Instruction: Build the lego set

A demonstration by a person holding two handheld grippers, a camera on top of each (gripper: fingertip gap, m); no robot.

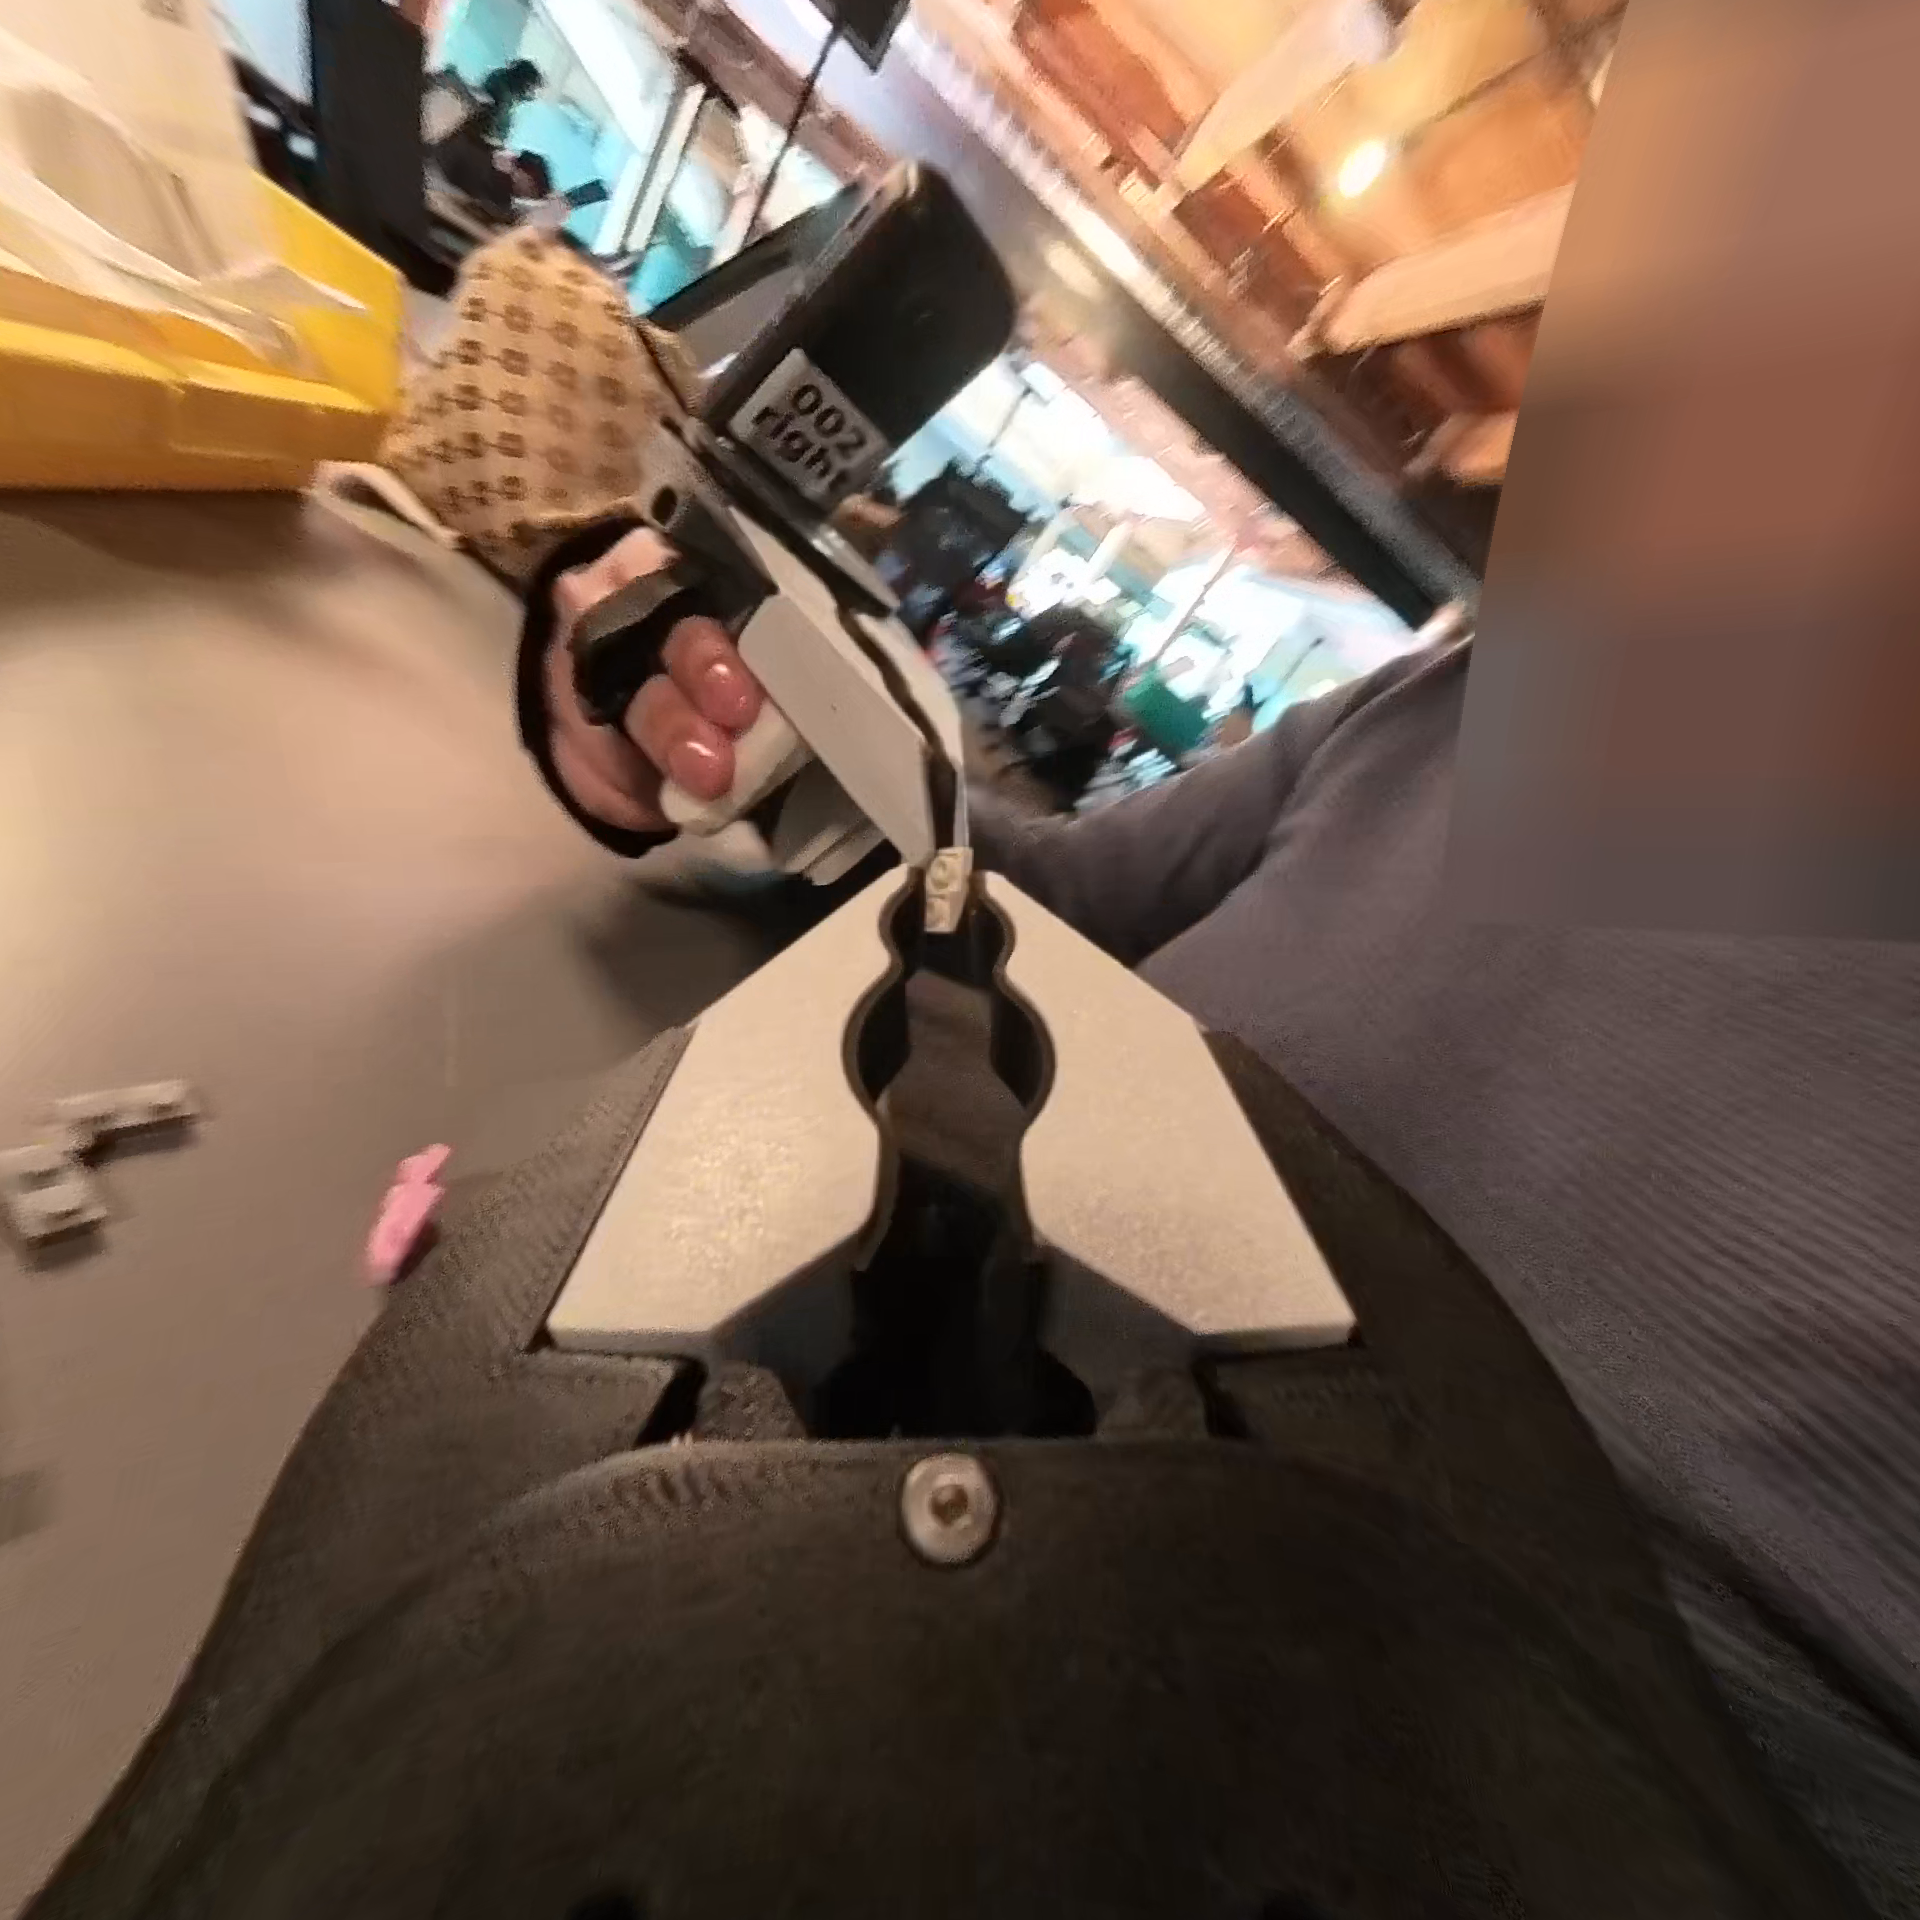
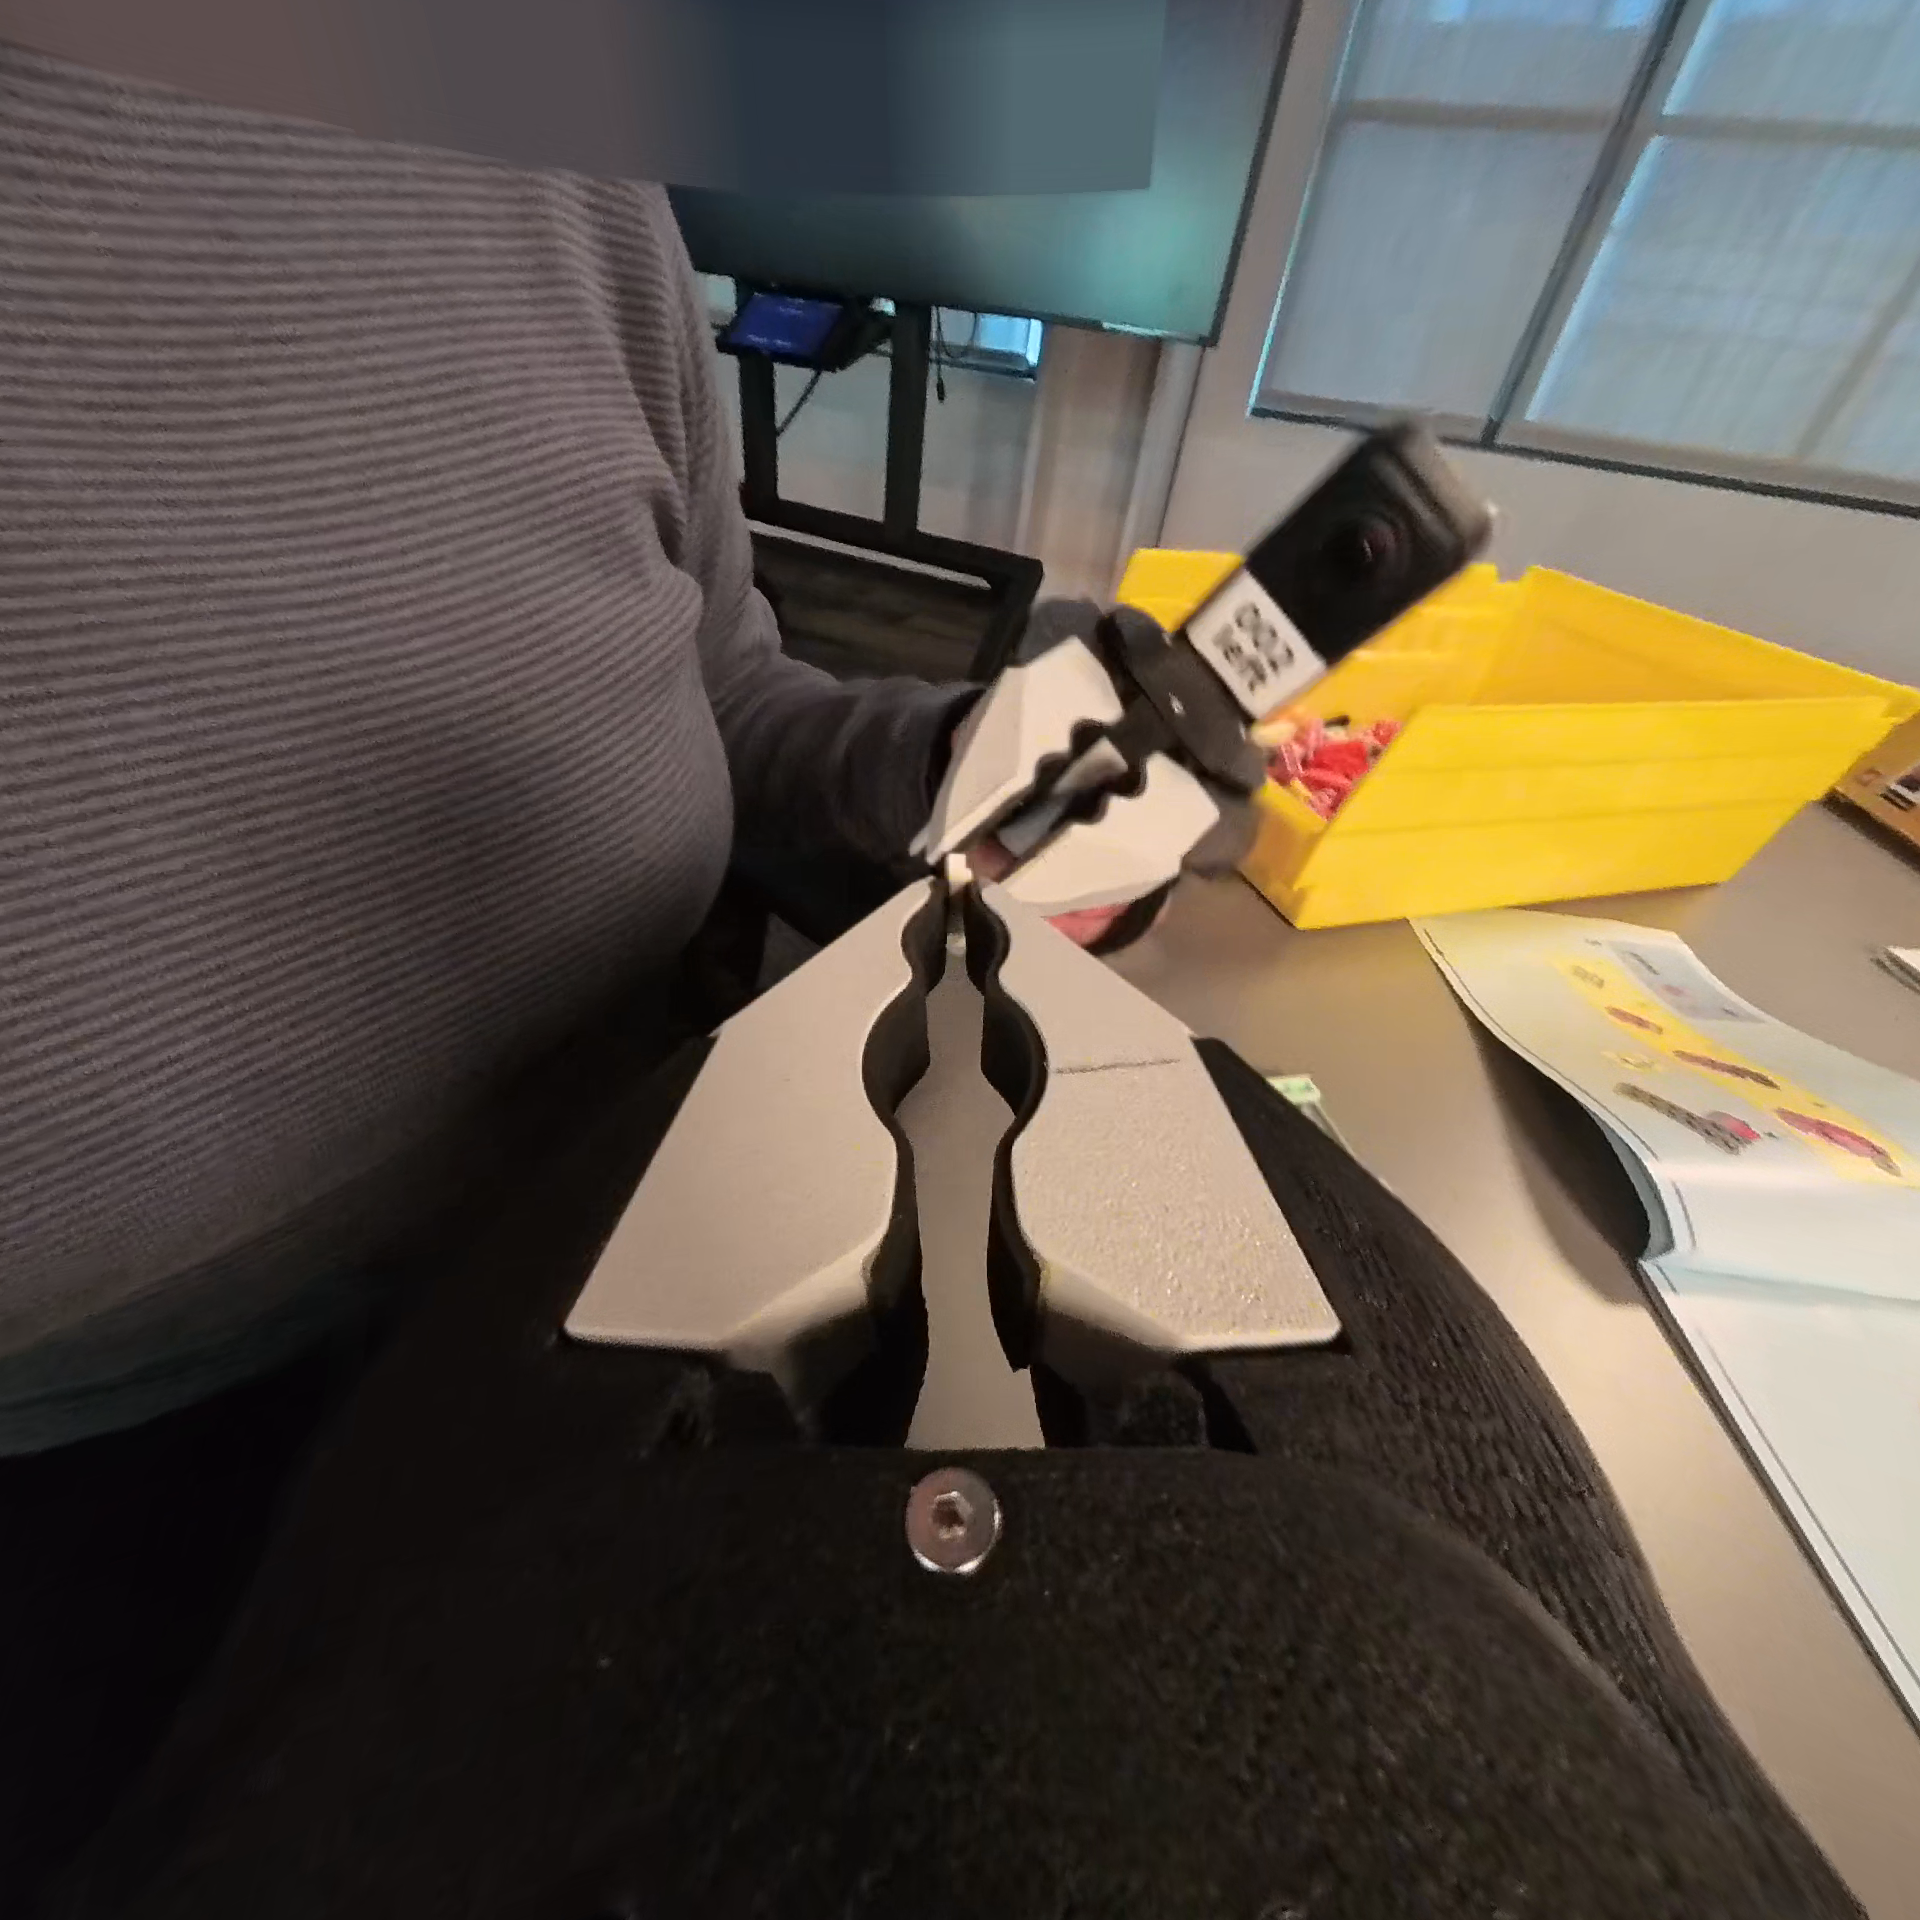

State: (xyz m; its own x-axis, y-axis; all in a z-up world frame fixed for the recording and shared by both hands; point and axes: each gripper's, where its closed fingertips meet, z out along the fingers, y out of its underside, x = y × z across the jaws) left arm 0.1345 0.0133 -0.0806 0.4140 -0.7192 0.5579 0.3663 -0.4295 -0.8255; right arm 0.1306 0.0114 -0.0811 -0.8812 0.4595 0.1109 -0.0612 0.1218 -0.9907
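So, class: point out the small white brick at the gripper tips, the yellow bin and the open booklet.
small white brick (image 1: 948, 891), left wrist view, studded face.
yellow bin (image 2: 1621, 790), right wrist view, front wall.
open booklet (image 2: 1714, 1101), right wrist view, left page.

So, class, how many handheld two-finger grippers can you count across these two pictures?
2. The left gripper pinches a small white studded brick at its tips; the right gripper meets it tip to tip above the table edge. None seems hidden.

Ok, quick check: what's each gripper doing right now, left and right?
Left gripper: closed on a small white studded plastic brick.
Right gripper: nearly shut, tips meeting the same brick's other end; a firm grip cannot be told.
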